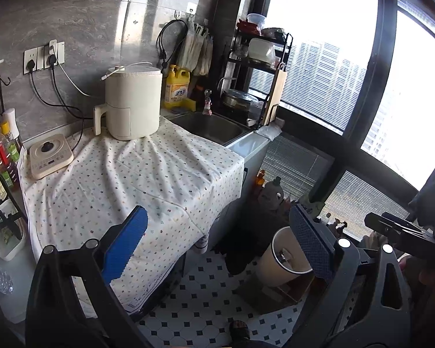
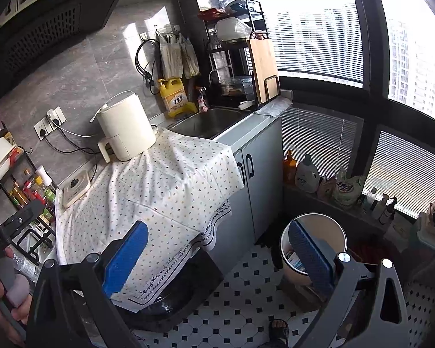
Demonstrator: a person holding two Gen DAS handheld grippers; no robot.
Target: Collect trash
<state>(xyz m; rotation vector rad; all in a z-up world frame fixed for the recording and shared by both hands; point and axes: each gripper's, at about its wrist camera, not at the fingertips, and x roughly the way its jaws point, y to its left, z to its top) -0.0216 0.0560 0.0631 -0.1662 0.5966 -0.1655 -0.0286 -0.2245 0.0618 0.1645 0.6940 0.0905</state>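
- Cotton-looking dotted tablecloth [image 2: 159,185] covers the counter; no loose trash shows on it, with the air fryer [image 2: 124,127] at its far edge and a small cooker [image 2: 75,188] at its left edge.
- Sink [image 2: 211,120], beyond the tablecloth's far right corner, looks empty.
- Trash bin [image 2: 313,246] stands on the tiled floor to the right of the tablecloth, holding a few scraps, hard to identify.
- Left gripper [image 1: 217,246] and right gripper [image 2: 217,249] both hang spread wide, gripping nothing.
- Risk, as a judgement: a wide finger could snag the tablecloth's hanging edge and drag the air fryer, or nudge the light bin over.
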